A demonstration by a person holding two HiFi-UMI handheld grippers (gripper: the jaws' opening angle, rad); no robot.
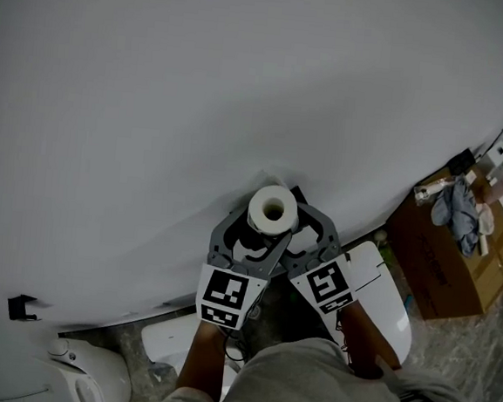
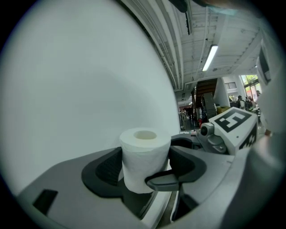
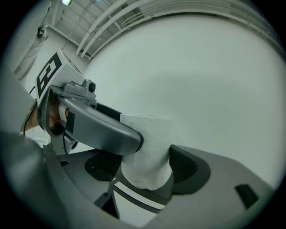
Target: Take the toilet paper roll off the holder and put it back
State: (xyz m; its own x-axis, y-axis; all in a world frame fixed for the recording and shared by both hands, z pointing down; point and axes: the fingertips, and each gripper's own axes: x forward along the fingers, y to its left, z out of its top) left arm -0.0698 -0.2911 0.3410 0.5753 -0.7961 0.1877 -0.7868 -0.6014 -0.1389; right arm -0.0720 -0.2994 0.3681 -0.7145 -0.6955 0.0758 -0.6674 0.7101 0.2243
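Left gripper (image 2: 143,166): jaws stand wide, with both pads pressed on the sides of the toilet paper roll (image 2: 145,156). The roll is upright between them.

Right gripper (image 3: 147,166): same grip, one pad on each side of the roll.

The two tools converge on the roll from either side with their jaws interleaved. A right jaw crosses just in front of the left gripper's pads, and a left jaw crosses in front of the right gripper's.

Left marker cube (image 1: 226,297) and right marker cube (image 1: 327,286) face up.

Left forearm (image 1: 204,362) and right forearm (image 1: 364,337) reach forward behind their tools, near each other.

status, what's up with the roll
Both clamped on toilet paper roll: left gripper, right gripper. Roll upright, close to white wall. Nothing blocking in view.
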